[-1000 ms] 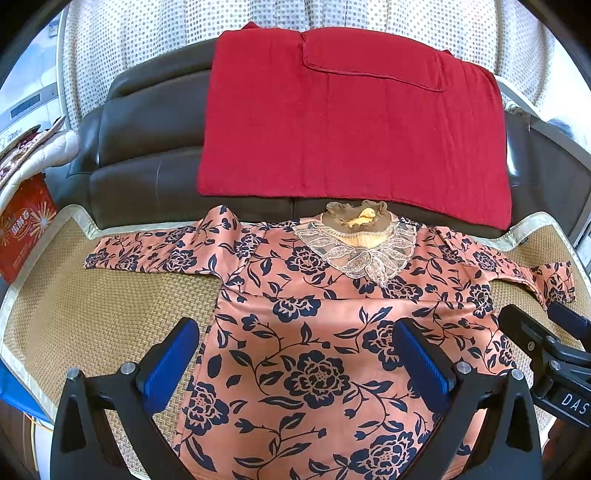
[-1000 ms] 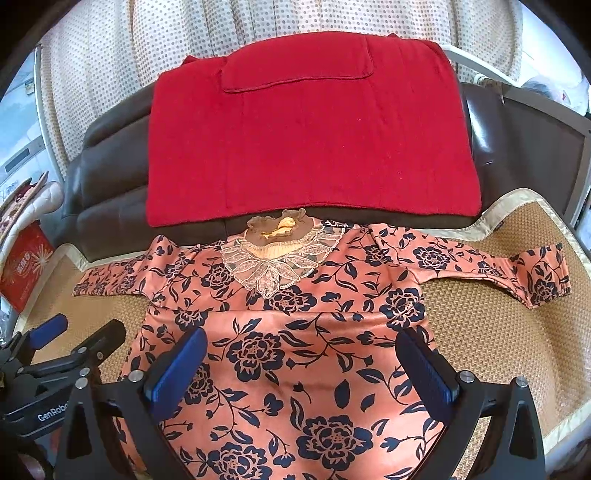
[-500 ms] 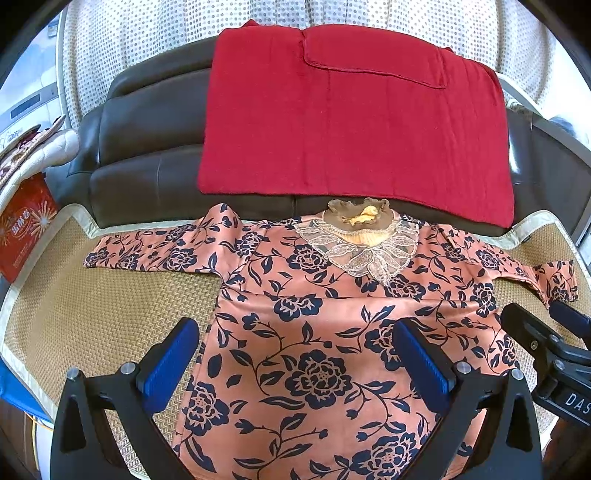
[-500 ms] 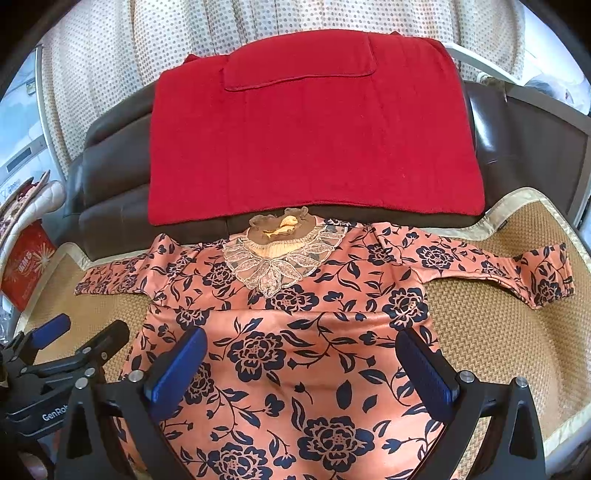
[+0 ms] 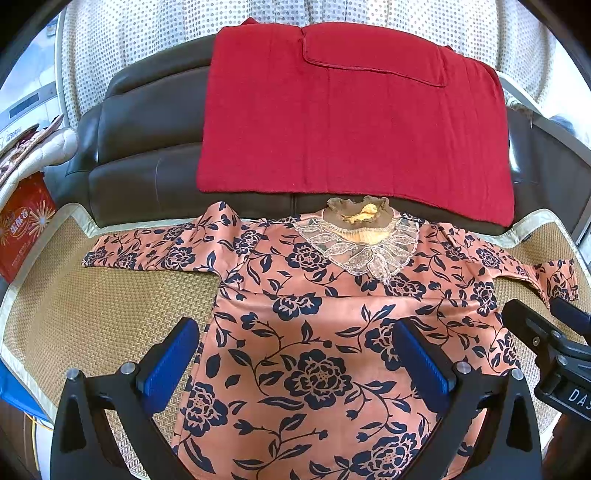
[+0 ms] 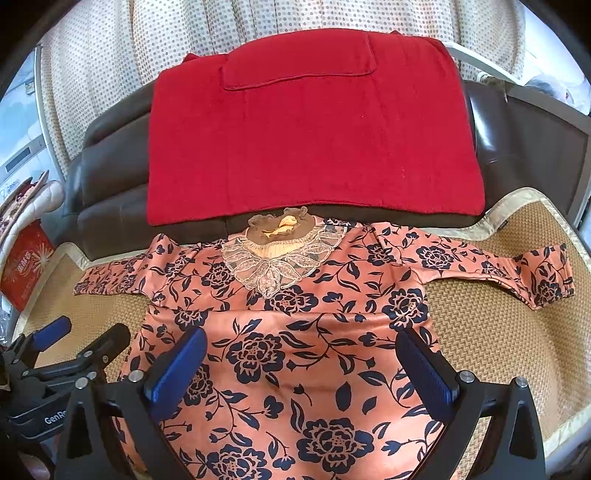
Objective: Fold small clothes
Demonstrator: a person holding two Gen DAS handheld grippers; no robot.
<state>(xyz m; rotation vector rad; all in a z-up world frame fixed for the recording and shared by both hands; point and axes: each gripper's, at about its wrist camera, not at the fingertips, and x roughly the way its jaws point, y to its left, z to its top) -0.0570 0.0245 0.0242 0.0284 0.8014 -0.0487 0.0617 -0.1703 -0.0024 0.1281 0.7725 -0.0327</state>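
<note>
A small salmon-pink dress (image 5: 314,325) (image 6: 303,332) with dark navy flowers lies flat, face up, on a woven straw mat (image 5: 96,317) (image 6: 487,332). Its lace collar (image 5: 362,251) (image 6: 280,258) points away from me and both sleeves are spread sideways. My left gripper (image 5: 295,354) hovers open over the lower left of the dress, nothing between its blue pads. My right gripper (image 6: 303,358) hovers open over the lower right, also empty. Each gripper shows at the edge of the other's view: the right gripper (image 5: 546,332), the left gripper (image 6: 77,339).
A red cloth (image 5: 351,122) (image 6: 314,133) drapes over the dark leather sofa back (image 5: 147,147) behind the mat. A red box (image 5: 22,225) and padded items sit at far left. A dotted curtain (image 6: 240,26) hangs behind. A metal frame (image 5: 546,122) stands at right.
Both grippers have drifted very slightly; the view has barely shifted. The dress has not moved and both grippers stay open.
</note>
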